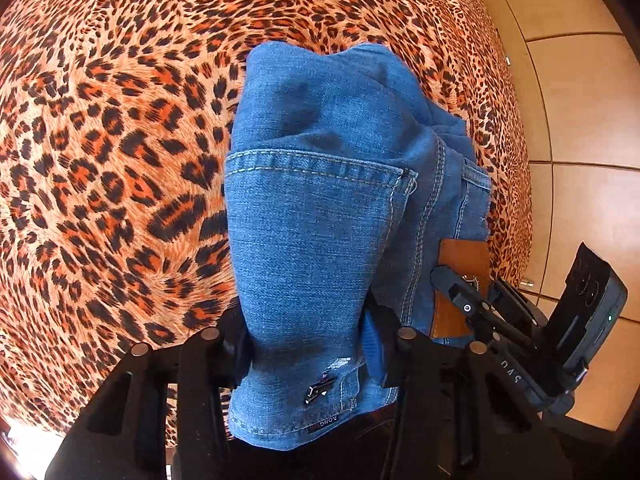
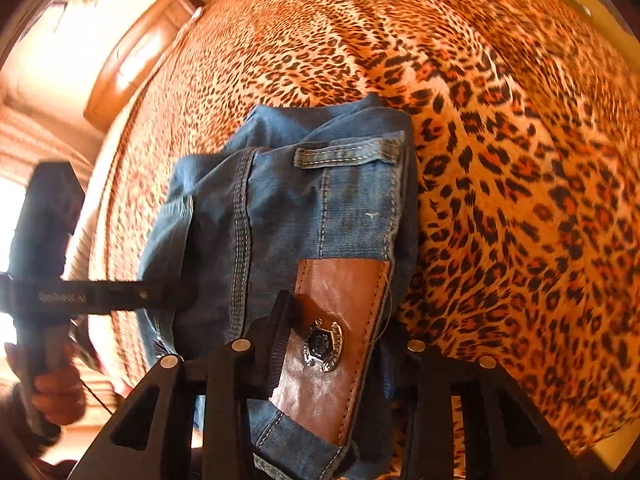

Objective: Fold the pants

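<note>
- Right now the left gripper (image 1: 312,344) is clamped on the waistband of the blue jeans (image 1: 320,208), denim bunched between its fingers.
- The right gripper (image 2: 332,356) pinches the brown leather patch (image 2: 336,336) between its fingers.
- Beyond both fingertips, the jeans hang onto the leopard-print bedspread (image 1: 112,152).

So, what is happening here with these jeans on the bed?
A person is folding blue jeans over a leopard-print bedspread, holding a gripper in each hand. The left gripper is clamped on the denim near the zipper end. The right gripper is clamped at the brown leather patch on the waistband.
</note>
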`<act>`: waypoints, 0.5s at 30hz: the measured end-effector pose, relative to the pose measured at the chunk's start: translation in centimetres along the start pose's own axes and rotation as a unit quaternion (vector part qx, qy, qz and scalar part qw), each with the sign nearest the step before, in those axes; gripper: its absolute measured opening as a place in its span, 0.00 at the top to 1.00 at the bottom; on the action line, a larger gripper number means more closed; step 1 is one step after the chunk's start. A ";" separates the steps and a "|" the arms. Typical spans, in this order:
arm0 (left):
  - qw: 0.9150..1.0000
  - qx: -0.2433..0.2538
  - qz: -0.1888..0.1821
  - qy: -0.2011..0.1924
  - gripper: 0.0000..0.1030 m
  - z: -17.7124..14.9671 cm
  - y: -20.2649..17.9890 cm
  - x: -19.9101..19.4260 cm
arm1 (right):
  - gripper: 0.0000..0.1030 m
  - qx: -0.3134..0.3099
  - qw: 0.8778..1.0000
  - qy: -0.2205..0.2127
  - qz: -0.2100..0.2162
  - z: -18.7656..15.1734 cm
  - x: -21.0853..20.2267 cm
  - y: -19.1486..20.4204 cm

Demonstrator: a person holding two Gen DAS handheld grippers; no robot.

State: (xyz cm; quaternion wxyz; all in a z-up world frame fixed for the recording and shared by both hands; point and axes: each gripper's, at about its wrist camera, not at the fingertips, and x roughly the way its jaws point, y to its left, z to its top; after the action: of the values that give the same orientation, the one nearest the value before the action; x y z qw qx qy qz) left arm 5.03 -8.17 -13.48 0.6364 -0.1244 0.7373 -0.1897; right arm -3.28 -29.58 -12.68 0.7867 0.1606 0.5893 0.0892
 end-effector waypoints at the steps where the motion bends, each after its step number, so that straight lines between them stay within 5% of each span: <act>1: 1.000 -0.003 -0.002 -0.003 0.61 0.2 0.2 -0.5 | 0.66 -0.021 1.000 -0.002 -0.015 0.2 -0.3 1.2; 6: 0.999 -0.013 0.003 -0.049 0.61 1.5 1.4 -4.6 | 0.66 -0.088 0.996 -0.030 -0.003 3.1 -1.7 6.4; 10: 0.992 -0.009 0.022 -0.122 0.60 4.0 2.2 -9.8 | 0.66 -0.111 0.992 -0.055 0.012 6.6 -2.2 9.5; 13: 0.982 -0.025 0.090 -0.166 0.46 6.6 3.9 -12.2 | 0.54 -0.120 0.989 -0.088 0.014 9.8 -2.5 11.8; 15: 0.973 -0.046 0.137 -0.181 0.45 7.5 5.1 -12.8 | 0.45 -0.103 0.990 -0.088 -0.037 11.7 -1.8 12.1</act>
State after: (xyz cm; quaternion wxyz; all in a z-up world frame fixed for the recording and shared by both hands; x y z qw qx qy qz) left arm 14.78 0.96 -5.26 0.7725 -0.0835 0.6281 -0.0409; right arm 7.96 -20.62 -3.74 0.8506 0.0645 0.5110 0.1057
